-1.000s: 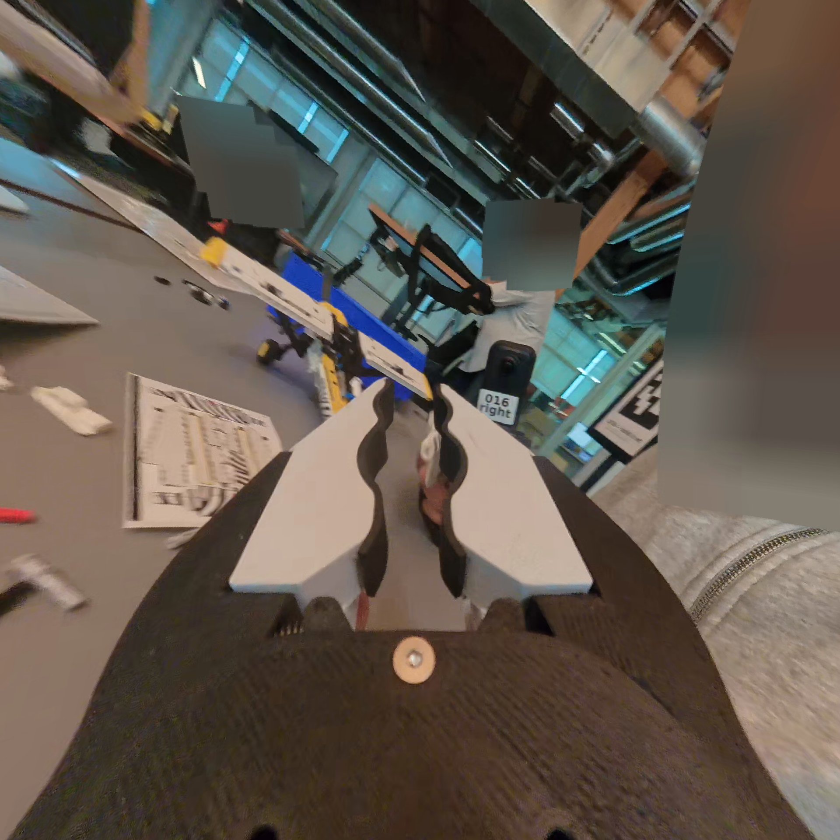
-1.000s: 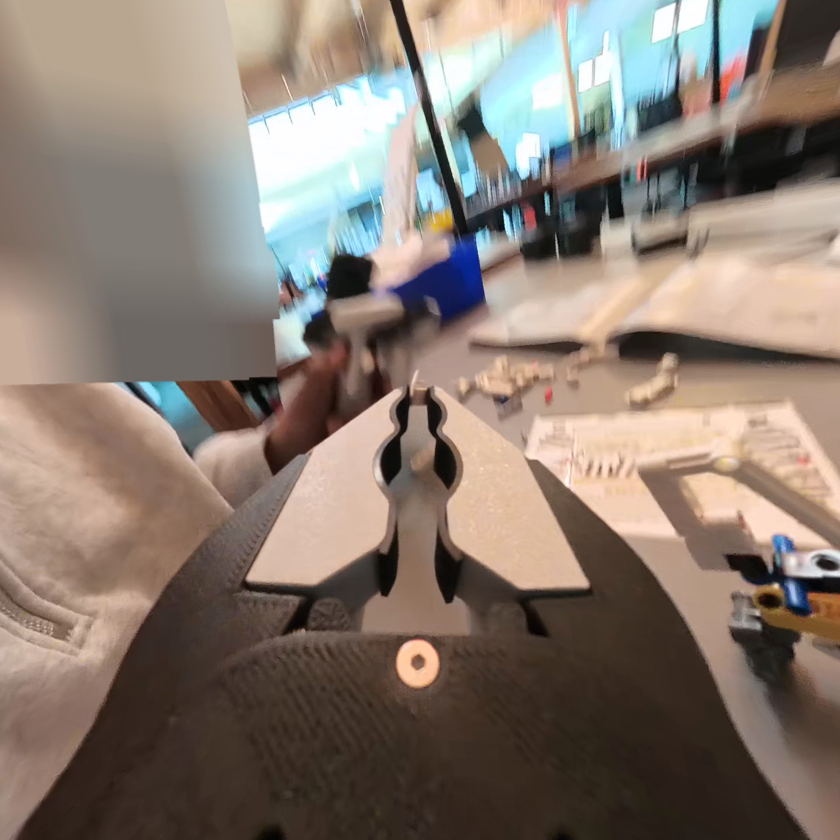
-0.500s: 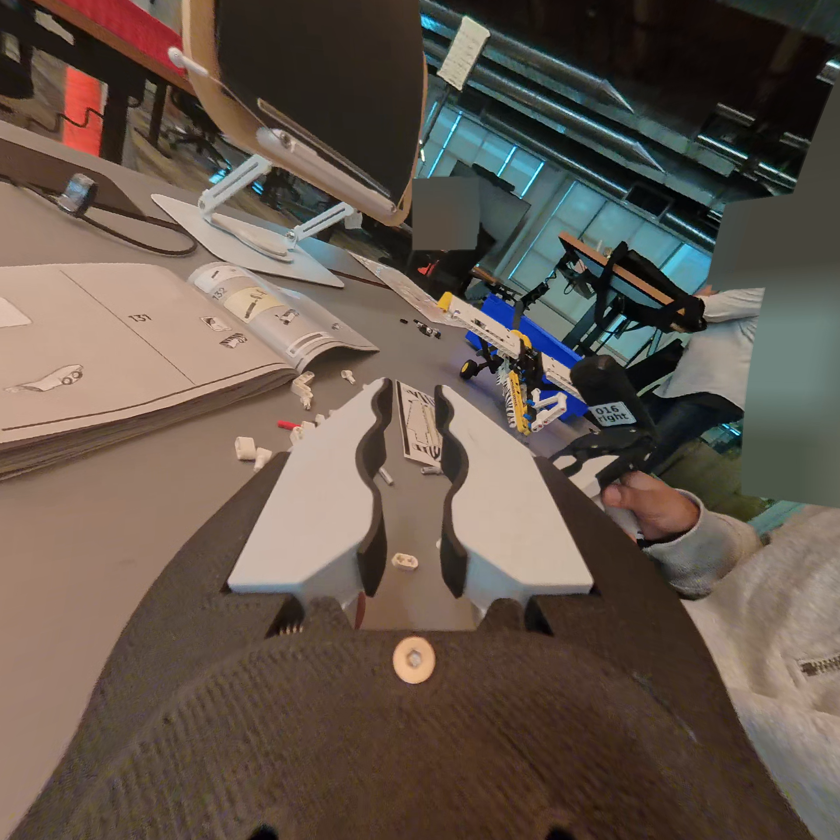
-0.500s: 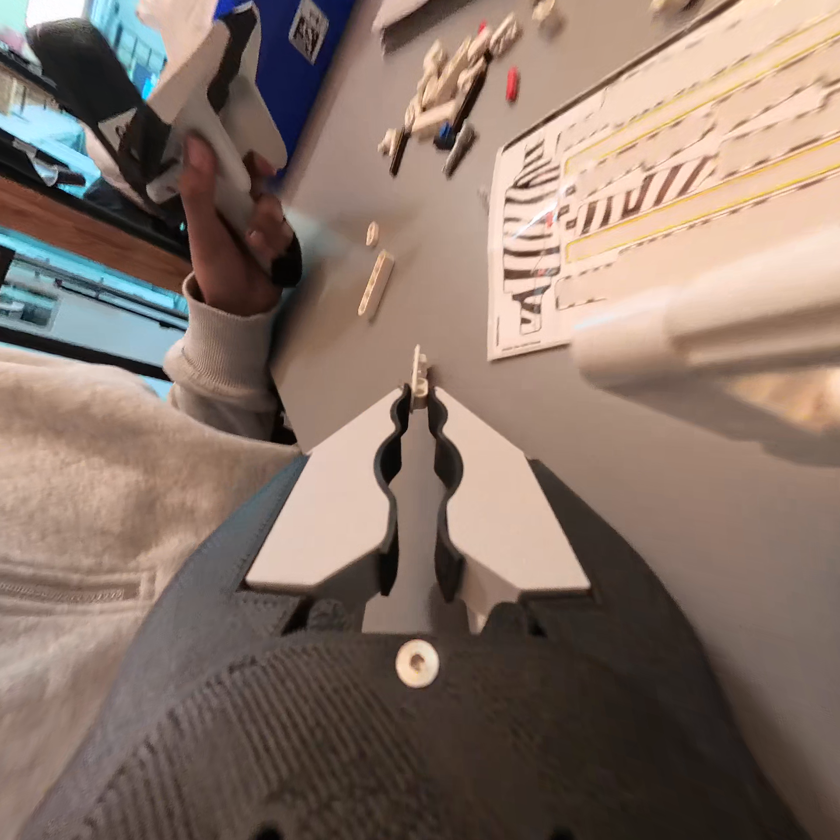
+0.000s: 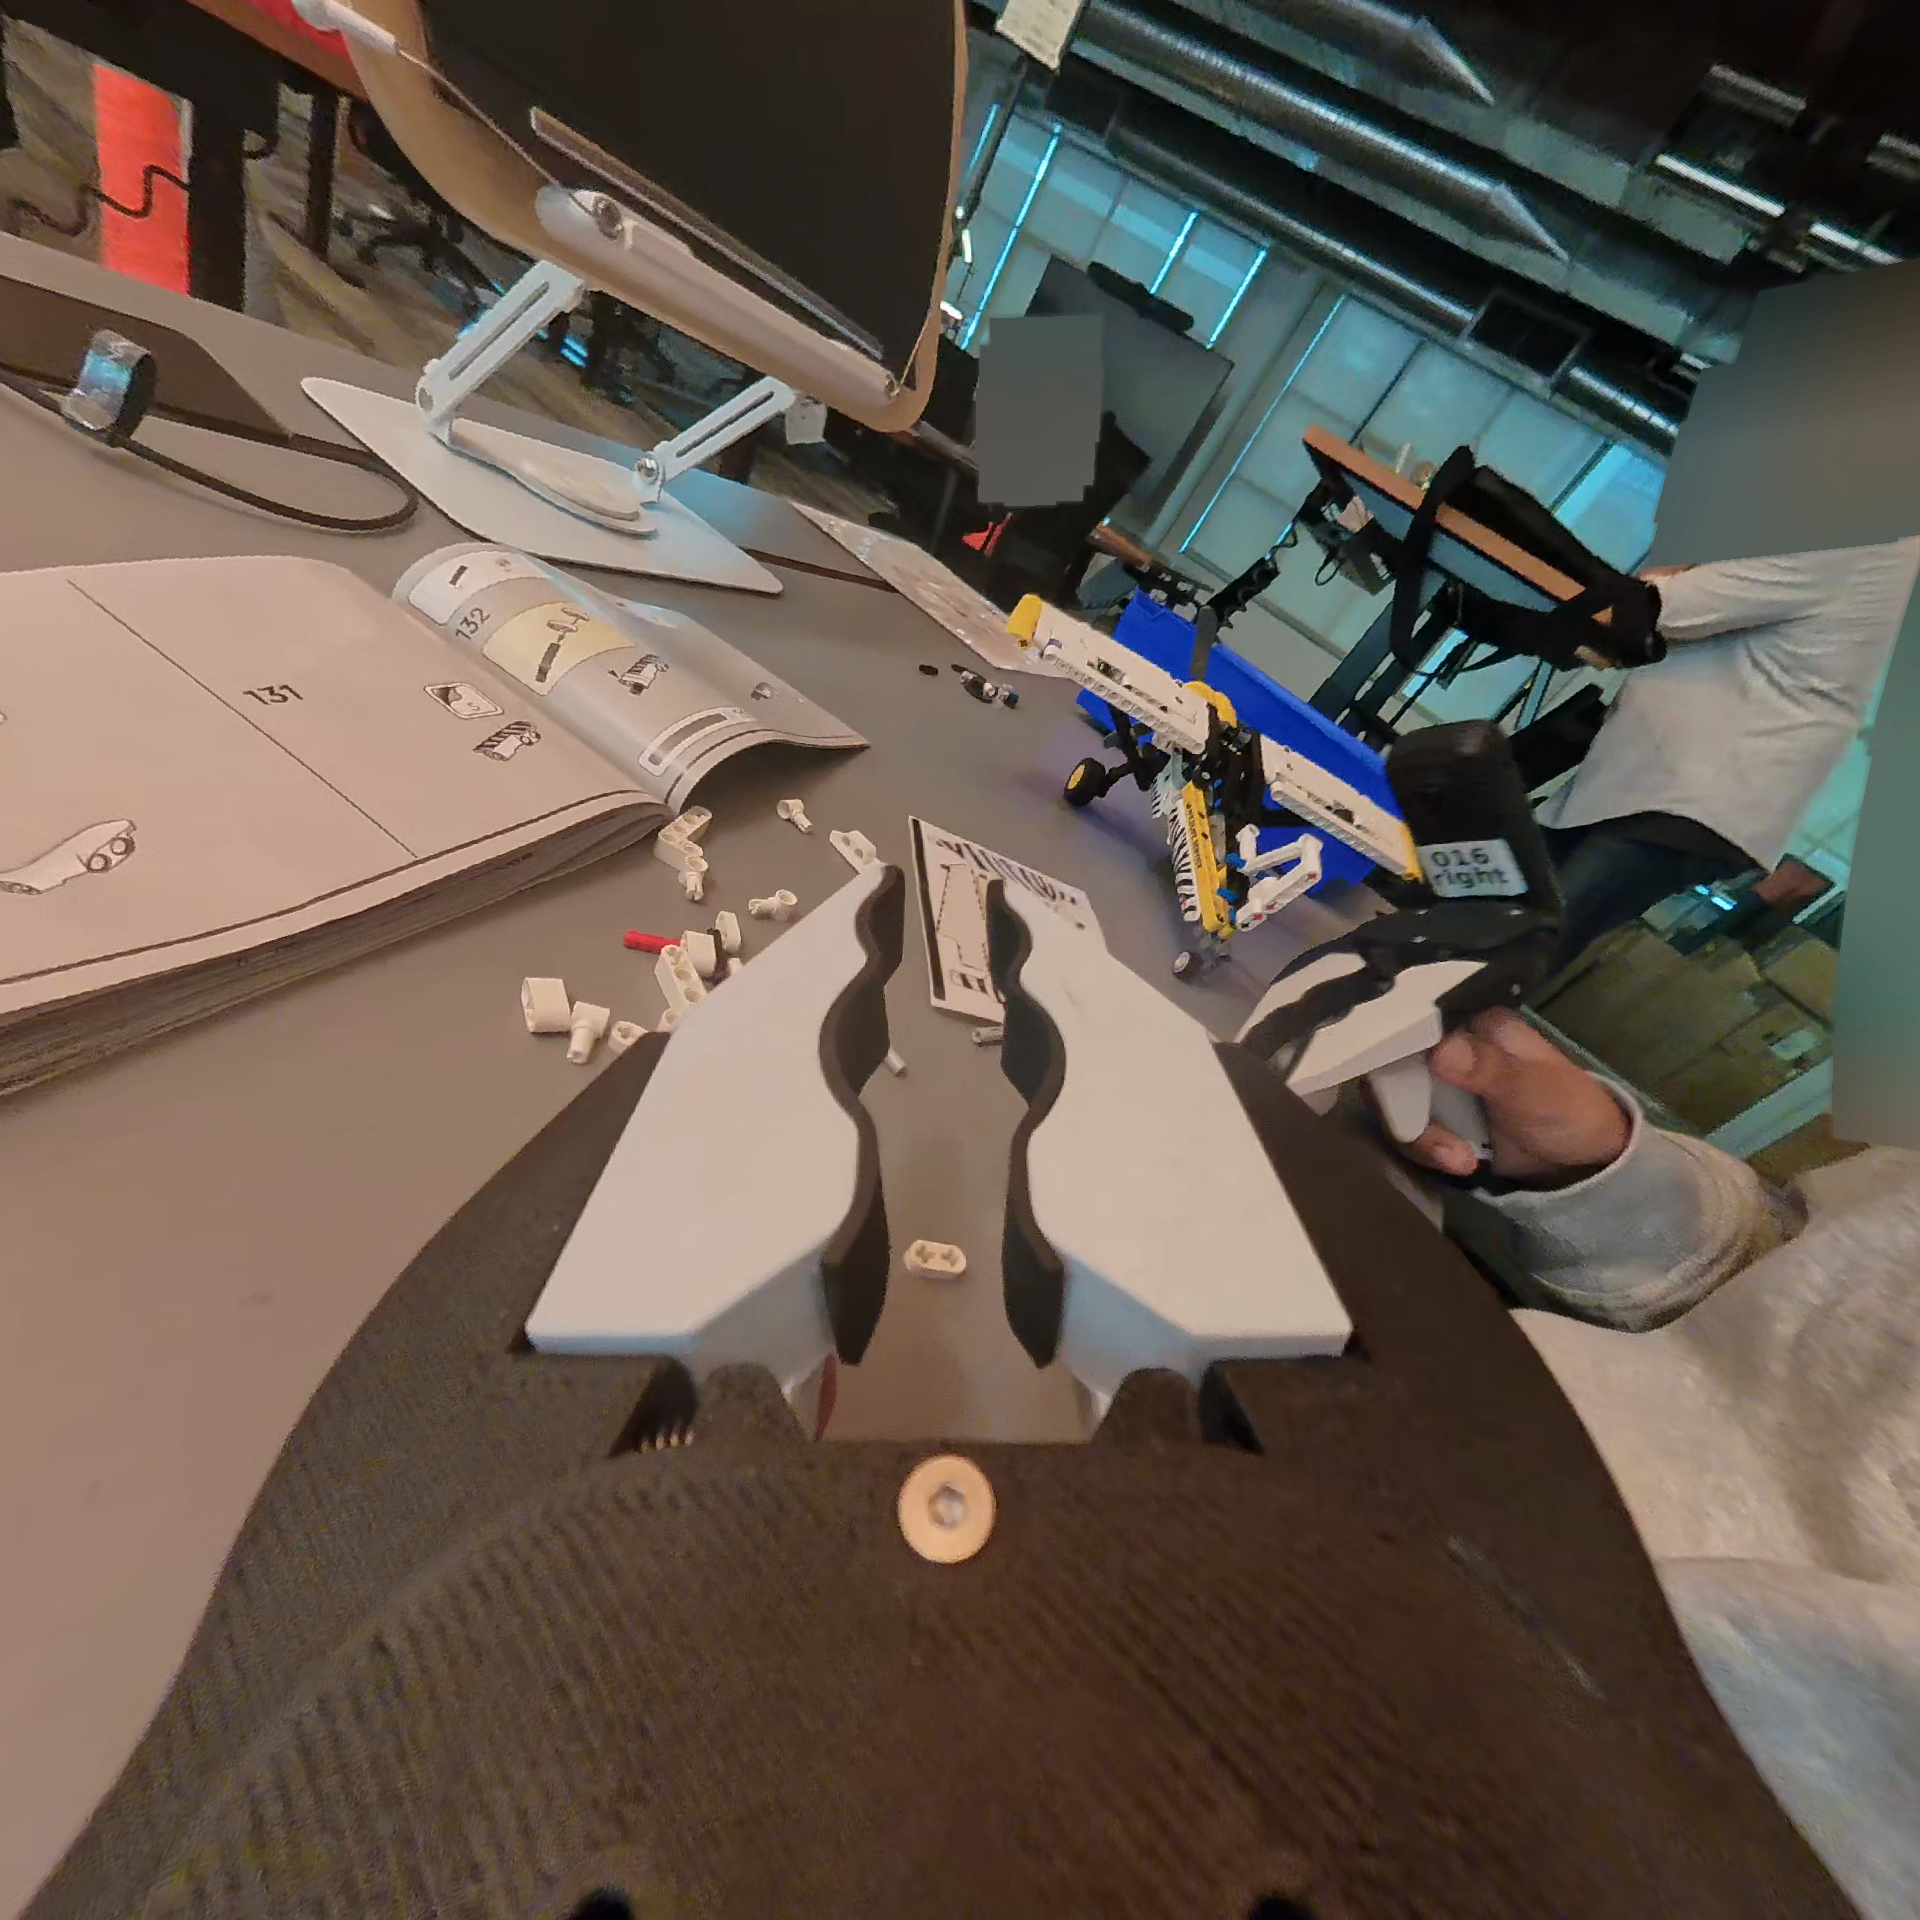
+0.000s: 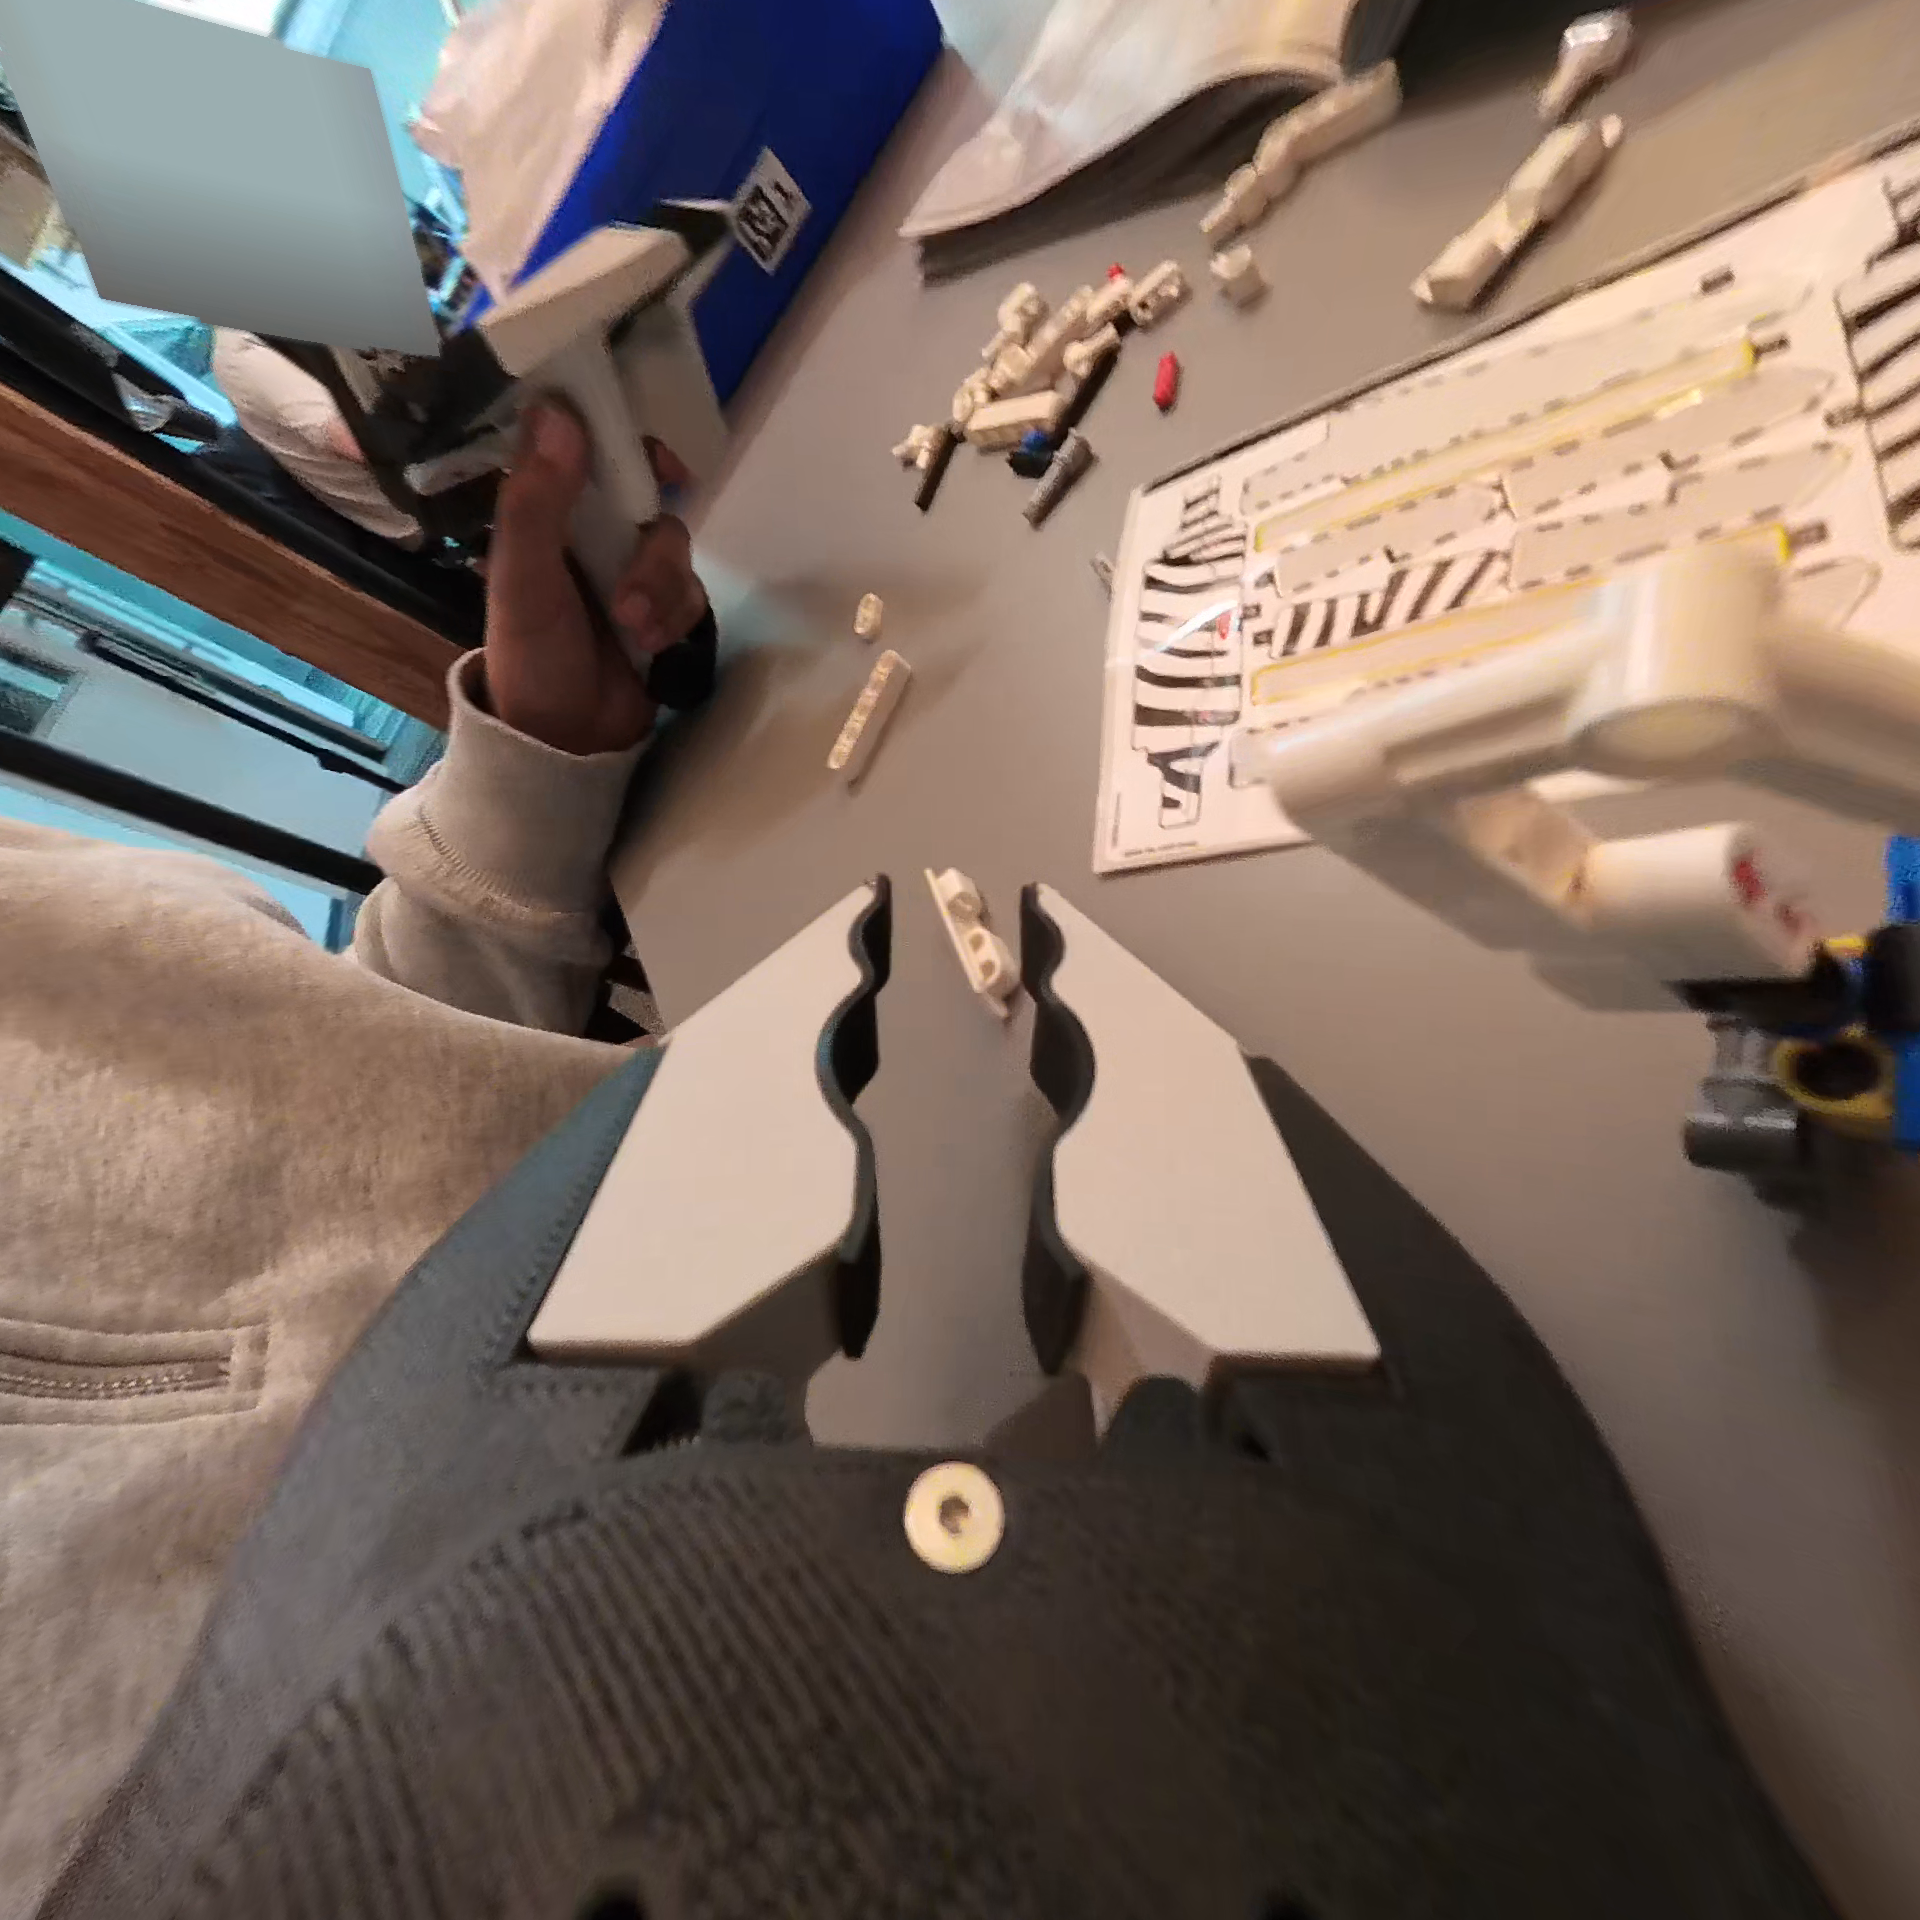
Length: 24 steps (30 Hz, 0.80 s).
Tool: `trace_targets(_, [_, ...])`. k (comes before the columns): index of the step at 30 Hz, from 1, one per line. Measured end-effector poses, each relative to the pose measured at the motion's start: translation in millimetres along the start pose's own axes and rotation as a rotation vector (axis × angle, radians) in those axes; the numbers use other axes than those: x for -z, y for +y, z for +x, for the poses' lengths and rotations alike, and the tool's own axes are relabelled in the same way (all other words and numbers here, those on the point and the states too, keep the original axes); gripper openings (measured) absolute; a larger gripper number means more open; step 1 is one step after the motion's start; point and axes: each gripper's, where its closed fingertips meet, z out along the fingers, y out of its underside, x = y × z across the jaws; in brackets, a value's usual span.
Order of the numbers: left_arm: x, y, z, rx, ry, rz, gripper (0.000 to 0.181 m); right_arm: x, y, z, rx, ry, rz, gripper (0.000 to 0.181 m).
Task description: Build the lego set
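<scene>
White beam (image 6: 971, 938) on table (image 6: 1351, 1143) between spread right gripper (image 6: 956, 904) tips, loose; left gripper (image 5: 943, 894) spread, empty, small link (image 5: 935, 1258) beneath.

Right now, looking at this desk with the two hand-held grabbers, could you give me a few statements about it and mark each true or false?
1. The right gripper is clamped on a white piece. False: its jaws are open, the piece lies loose between them.
2. The booklet lies open. True.
3. The sticker sheet is rolled up. False: it lies flat on the table.
4. The left gripper is open and holds nothing. True.
5. A red pin lies among loose white pieces. True.
</scene>
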Motion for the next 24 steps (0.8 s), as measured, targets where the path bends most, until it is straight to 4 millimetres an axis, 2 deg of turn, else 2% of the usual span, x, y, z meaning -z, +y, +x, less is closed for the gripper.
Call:
trace_targets(1, [-1, 0, -1, -0.010, -0.010, -0.005, 0.014, 1, -2, -4, 0.023, -0.014, 0.015, 0.024])
trace_targets(6, [-1, 0, -6, -0.047, -0.065, -0.008, 0.015, 10, -12, -25, 0.133, -0.098, 0.109, 0.022])
trace_targets(12, [6, -6, -18, -0.073, -0.155, 0.023, 0.010, 39, -28, -53, 0.302, -0.167, 0.332, 0.019])
trace_targets(16, [7, -5, -22, -0.090, -0.197, 0.014, 0.003, 53, -34, -64, 0.400, -0.171, 0.450, 0.019])
trace_targets(22, [6, -4, -20, -0.127, -0.209, -0.001, 0.000, 51, -34, -72, 0.540, -0.107, 0.489, 0.020])
trace_targets(24, [6, -4, -20, -0.127, -0.213, 0.000, 0.000, 48, -36, -72, 0.586, -0.062, 0.507, 0.028])
